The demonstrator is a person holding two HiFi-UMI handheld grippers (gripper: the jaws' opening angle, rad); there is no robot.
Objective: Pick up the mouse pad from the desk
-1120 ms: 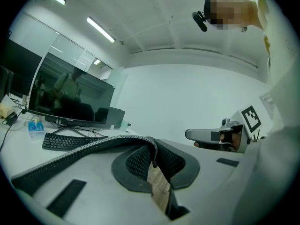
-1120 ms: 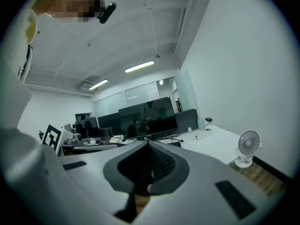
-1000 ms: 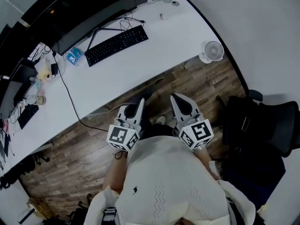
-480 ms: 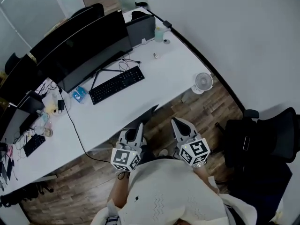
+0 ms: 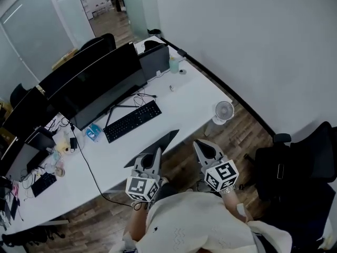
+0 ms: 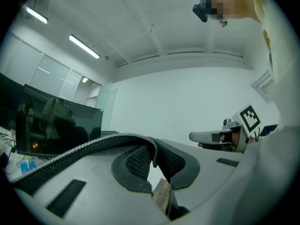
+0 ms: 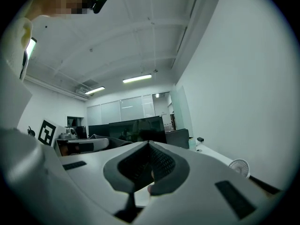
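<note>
Progress showed: the mouse pad [image 5: 160, 141], pinched at its edge in the clenched left tongs [image 5: 156, 155], had risen off the white bench [image 5: 195, 99] to centre frame, so the pickup looked essentially done, while the right tongs [image 5: 200, 144] stayed closed, empty.

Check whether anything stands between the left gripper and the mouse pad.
Nothing visible does: the left gripper already has its jaws shut on the edge of the mouse pad.

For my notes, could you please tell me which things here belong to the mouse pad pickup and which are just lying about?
Job: mouse pad, left gripper shut on it, desk.
Lying about: keyboard, fan, monitor, office chair.
</note>
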